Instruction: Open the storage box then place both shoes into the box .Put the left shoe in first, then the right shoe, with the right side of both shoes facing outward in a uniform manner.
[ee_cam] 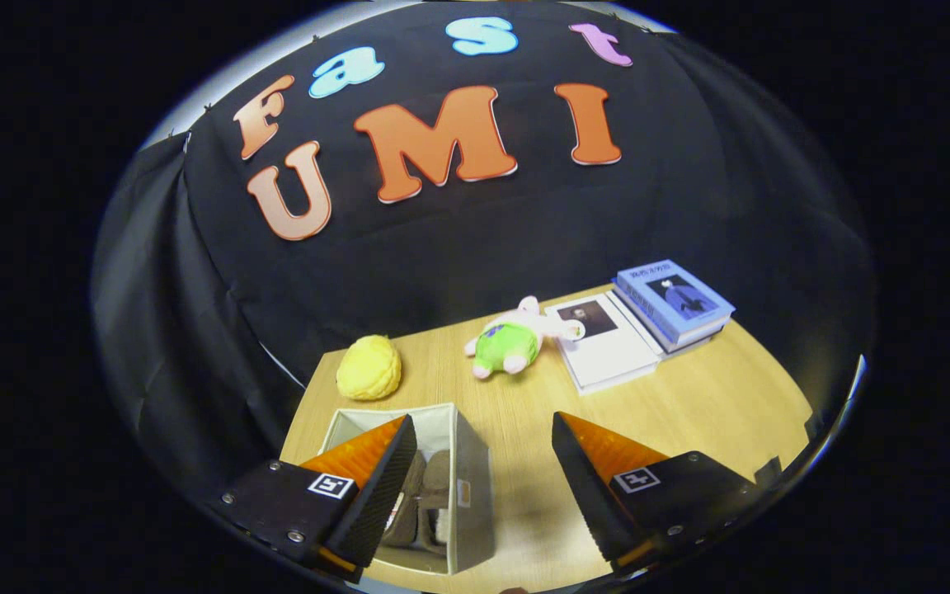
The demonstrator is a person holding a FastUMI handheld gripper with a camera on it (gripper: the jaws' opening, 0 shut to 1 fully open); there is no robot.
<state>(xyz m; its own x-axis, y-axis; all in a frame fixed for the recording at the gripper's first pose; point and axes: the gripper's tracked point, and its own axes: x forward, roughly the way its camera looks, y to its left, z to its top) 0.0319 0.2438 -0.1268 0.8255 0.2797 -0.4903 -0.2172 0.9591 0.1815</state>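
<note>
Two brown shoes (424, 503) sit side by side inside an open pale fabric storage box (472, 487) on the tabletop (689, 404), beneath wide-open, empty tongs (483, 487)

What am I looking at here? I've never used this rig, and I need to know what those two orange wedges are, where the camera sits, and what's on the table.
The camera rides on a hand-held tool and looks forward along its two fingers; those are the orange-and-black wedges. They stand wide apart and hold nothing. Below them is a wooden table. An open fabric storage box sits by the left-hand finger, partly behind it, with shoes already inside. Beyond the fingers lie a yellow plush, a green-and-pink soft toy, a white book and a stack of blue books.
</note>
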